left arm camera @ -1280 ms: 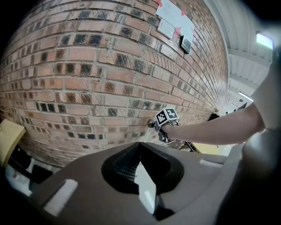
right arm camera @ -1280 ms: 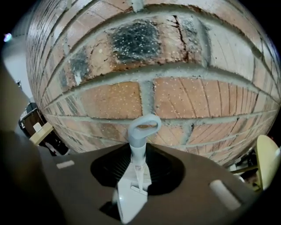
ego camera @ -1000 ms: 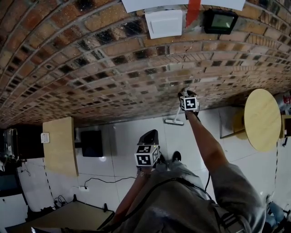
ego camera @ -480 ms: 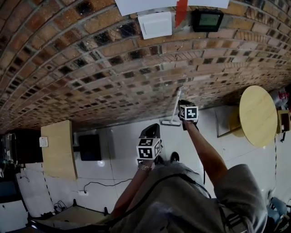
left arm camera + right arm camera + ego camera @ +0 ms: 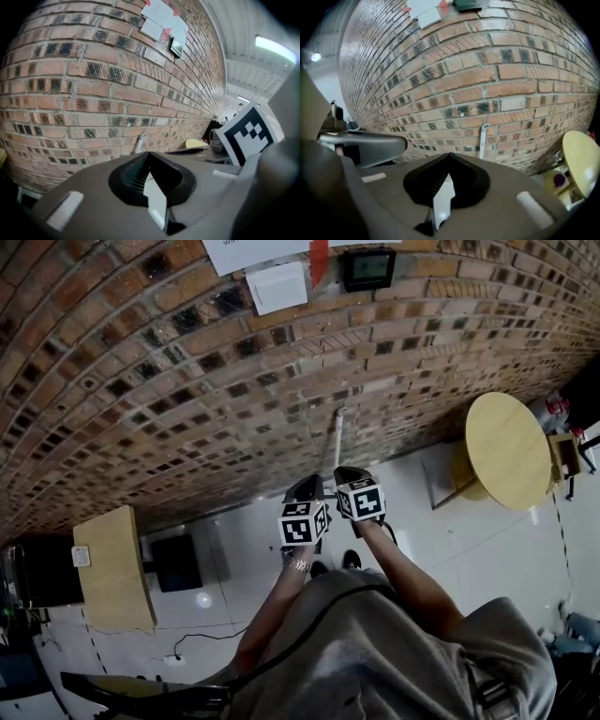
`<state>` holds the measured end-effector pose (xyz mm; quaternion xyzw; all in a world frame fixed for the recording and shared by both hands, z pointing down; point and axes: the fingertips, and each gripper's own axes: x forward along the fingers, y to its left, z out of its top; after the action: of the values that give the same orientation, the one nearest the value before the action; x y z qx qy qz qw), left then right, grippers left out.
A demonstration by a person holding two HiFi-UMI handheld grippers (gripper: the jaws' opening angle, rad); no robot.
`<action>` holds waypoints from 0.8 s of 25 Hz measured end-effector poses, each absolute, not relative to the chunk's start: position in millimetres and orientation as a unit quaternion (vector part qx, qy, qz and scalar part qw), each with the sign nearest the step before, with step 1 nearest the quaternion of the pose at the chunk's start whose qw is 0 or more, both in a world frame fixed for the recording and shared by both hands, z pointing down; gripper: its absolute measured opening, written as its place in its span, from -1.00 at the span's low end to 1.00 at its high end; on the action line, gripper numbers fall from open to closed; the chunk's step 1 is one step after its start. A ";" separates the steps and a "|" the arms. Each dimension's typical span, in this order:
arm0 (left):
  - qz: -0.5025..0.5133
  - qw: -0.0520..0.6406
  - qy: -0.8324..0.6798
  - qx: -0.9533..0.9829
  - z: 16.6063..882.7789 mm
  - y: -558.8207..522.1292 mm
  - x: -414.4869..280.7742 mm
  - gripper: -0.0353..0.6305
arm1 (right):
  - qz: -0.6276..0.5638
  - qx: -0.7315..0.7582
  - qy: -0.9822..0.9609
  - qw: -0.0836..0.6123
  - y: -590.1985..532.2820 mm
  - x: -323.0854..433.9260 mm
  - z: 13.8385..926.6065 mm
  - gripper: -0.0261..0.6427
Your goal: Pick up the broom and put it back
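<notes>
The broom (image 5: 337, 435) leans upright against the brick wall with only its white handle showing; its head is hidden behind my grippers. The same handle (image 5: 140, 142) appears in the left gripper view, and the handle (image 5: 483, 138) shows again in the right gripper view. My left gripper (image 5: 307, 487) and right gripper (image 5: 348, 471) hang side by side in front of the broom, apart from it. Both are shut with nothing between their jaws, as the left gripper (image 5: 149, 157) and right gripper (image 5: 449, 159) show in their own views.
A round wooden table (image 5: 506, 448) stands at the right by the wall. At the left are a wooden cabinet (image 5: 114, 563) and a black box (image 5: 176, 562). A cable (image 5: 187, 638) lies on the white floor. A black device (image 5: 367, 268) and a white box (image 5: 277, 287) hang on the wall.
My right gripper has let go of the broom, drawn back and up from it, and shut beside the left gripper. The broom stays leaning on the wall.
</notes>
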<state>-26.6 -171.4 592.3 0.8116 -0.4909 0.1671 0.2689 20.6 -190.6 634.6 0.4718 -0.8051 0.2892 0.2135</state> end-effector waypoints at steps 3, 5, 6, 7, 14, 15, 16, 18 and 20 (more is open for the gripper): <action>0.165 0.265 -0.486 0.816 588.0 -164.3 -20.6 -0.98 | 0.281 0.481 -0.804 0.207 -176.6 24.4 617.9 -1.00; 0.164 0.265 -0.484 0.818 585.6 -159.3 -16.2 -0.98 | 0.277 0.486 -0.804 0.202 -168.8 27.5 608.6 -1.00; 0.164 0.264 -0.482 0.819 584.3 -156.8 -13.6 -0.98 | 0.276 0.488 -0.804 0.199 -165.3 29.4 604.6 -1.00; 0.164 0.263 -0.481 0.820 583.0 -154.4 -10.8 -0.98 | 0.274 0.490 -0.804 0.198 -162.1 31.3 601.2 -1.00; 0.166 0.252 -0.469 0.830 577.4 -139.2 1.4 -0.98 | 0.266 0.486 -0.810 0.191 -141.6 32.0 591.5 -1.00; 0.166 0.251 -0.469 0.830 577.2 -136.9 2.3 -0.98 | 0.266 0.484 -0.812 0.190 -138.6 31.2 590.8 -1.00; 0.166 0.251 -0.469 0.831 577.1 -134.4 3.2 -0.98 | 0.267 0.482 -0.813 0.189 -135.6 30.8 590.2 -1.00; 0.167 0.251 -0.467 0.831 576.7 -130.0 5.6 -0.98 | 0.267 0.480 -0.815 0.186 -130.3 31.1 587.9 -1.00; 0.168 0.250 -0.466 0.832 575.7 -126.9 8.7 -0.98 | 0.267 0.478 -0.817 0.181 -126.4 32.2 584.9 -1.00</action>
<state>8.7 -126.9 575.7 0.8321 -0.4658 0.1676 0.2501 32.2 -126.4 584.9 0.4782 -0.8168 0.2671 0.1813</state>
